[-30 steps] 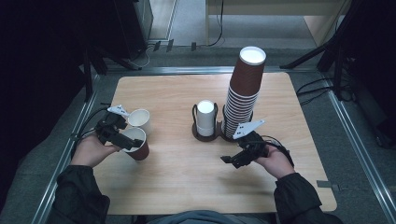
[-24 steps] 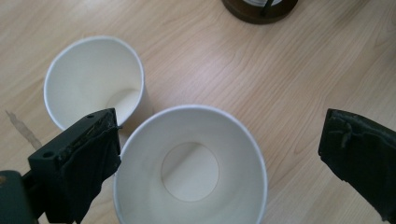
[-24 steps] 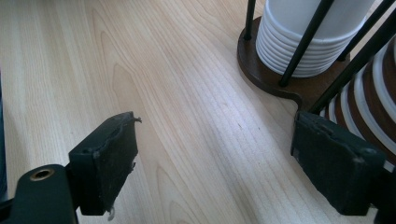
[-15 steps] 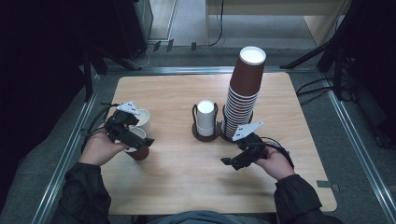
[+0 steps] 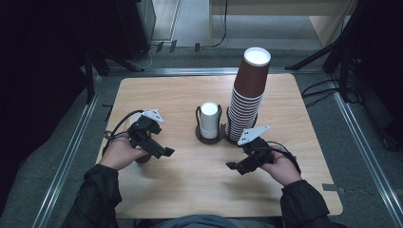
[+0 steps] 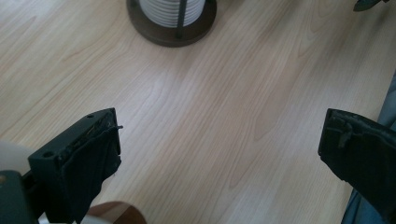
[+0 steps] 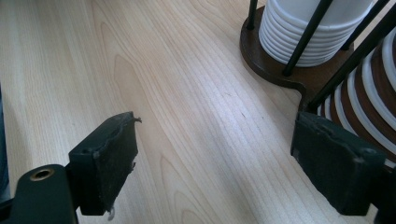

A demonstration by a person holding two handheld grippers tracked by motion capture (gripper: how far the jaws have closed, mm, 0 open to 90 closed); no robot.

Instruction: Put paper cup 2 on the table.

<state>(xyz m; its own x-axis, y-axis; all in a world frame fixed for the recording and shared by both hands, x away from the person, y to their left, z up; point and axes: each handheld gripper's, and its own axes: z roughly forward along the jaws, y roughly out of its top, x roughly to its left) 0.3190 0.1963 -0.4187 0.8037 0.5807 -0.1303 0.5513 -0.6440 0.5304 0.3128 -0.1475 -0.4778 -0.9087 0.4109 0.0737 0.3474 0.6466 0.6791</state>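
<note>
We see the brown cup (image 5: pixel 142 158) at the near left of the table (image 5: pixel 190 199), under the left gripper (image 5: pixel 159 149), jaws spread, empty. Right gripper (image 5: pixel 237 167) spread too, near the cup stack (image 5: pixel 247 95). No writing readable.

Table (image 5: pixel 190 99): pale wood, smooth, satin sheen w/ visible grain. Cup holder base (image 7: pixel 275 63): dark brown, matt; uprights look like thin black metal rod. Brown cup stack (image 5: pixel 244 102): paper, matt, white rolled rims. White cups (image 7: pixel 308 32): ribbed rims (paper or plastic, can't tell). Left gripper (image 6: pixel 219 154) & right gripper (image 7: pixel 215 168) pads: black, matt, frayed edges.
</note>
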